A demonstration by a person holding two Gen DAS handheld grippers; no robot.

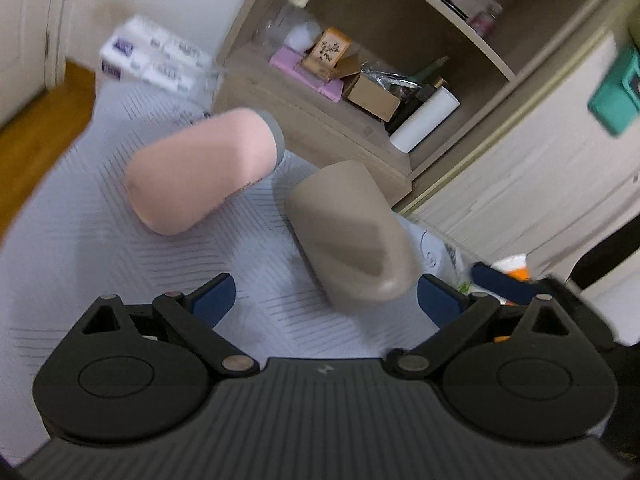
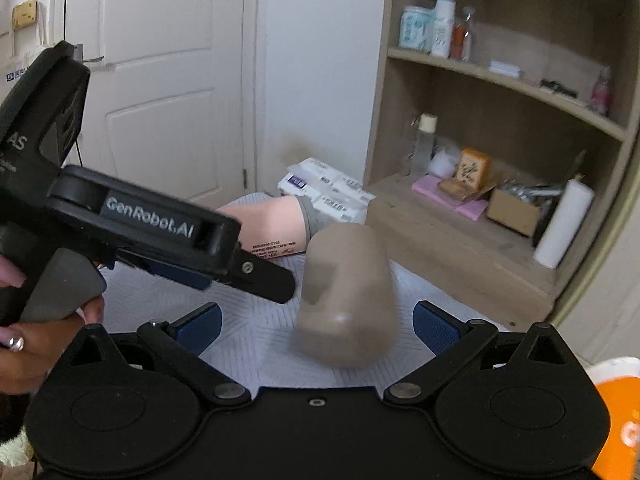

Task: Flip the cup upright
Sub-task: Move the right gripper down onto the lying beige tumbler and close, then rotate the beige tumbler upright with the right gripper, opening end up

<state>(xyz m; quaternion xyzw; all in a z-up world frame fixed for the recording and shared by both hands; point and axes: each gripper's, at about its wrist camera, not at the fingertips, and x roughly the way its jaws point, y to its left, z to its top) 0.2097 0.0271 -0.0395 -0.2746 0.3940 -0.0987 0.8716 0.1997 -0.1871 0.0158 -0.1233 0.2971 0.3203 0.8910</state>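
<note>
A beige cup [image 1: 352,236] lies on its side on the white patterned cloth [image 1: 100,240], its closed base toward me; it also shows in the right wrist view [image 2: 348,292], blurred. A pink cup [image 1: 200,168] with a grey rim lies on its side behind it, partly hidden in the right wrist view [image 2: 276,220]. My left gripper [image 1: 326,300] is open, its blue pads either side of the beige cup's base, not touching. My right gripper [image 2: 318,326] is open around the same cup's base. The left gripper's body [image 2: 160,236] shows at the left of the right wrist view.
A wooden shelf unit [image 1: 360,92] holds boxes, bottles and a paper roll [image 1: 424,120]. A pack of tissues [image 1: 156,56] lies at the cloth's far edge. An orange-and-white container [image 2: 616,412] stands at the right. A white door [image 2: 160,80] is behind.
</note>
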